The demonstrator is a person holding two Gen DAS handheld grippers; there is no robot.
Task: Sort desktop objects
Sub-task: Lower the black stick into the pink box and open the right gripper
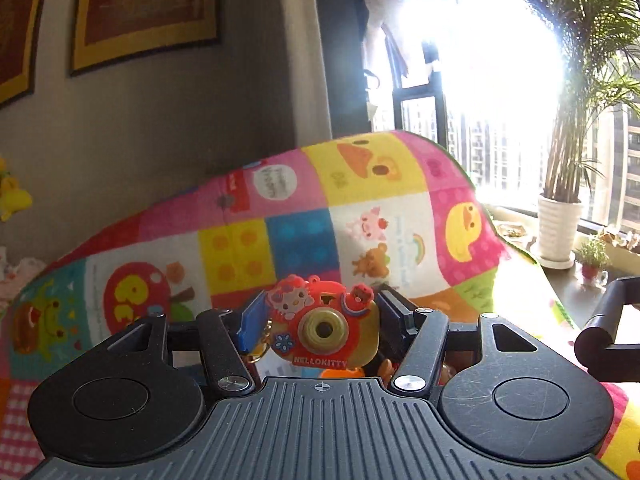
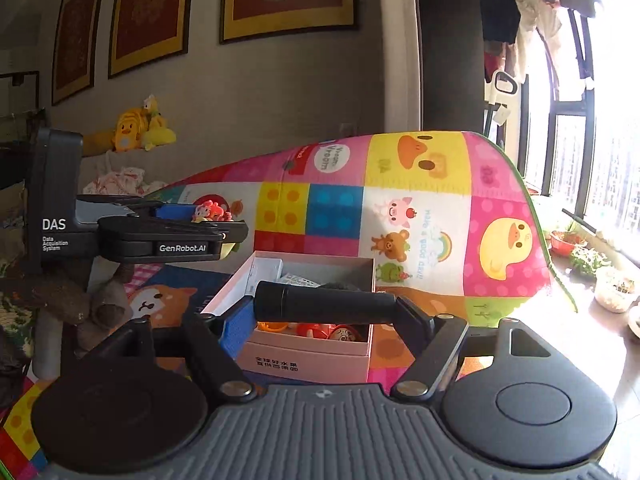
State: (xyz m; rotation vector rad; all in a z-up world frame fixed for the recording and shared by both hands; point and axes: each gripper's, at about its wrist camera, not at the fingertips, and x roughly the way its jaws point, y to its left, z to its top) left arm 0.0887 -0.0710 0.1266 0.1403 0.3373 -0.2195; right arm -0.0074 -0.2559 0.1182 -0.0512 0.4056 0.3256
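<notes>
My left gripper [image 1: 322, 304] is shut on a red Hello Kitty toy camera [image 1: 320, 328], its blue pads pressing both sides, lifted clear of the surface. In the right wrist view that gripper [image 2: 216, 222] hangs at the left, above and left of the box, with the toy camera [image 2: 212, 212] in it. My right gripper [image 2: 325, 314] is shut on a black cylinder [image 2: 320, 302] held crosswise, end to end between the fingers. Below and beyond it stands an open pink-white cardboard box [image 2: 312, 360] with small orange and red toys and papers inside.
A colourful patchwork play mat [image 2: 400, 208] stands up behind the box. Yellow plush toys [image 2: 132, 128] sit on a sofa at the back left. A potted palm [image 1: 560, 224] and small pots [image 2: 612, 292] line the bright window sill at the right.
</notes>
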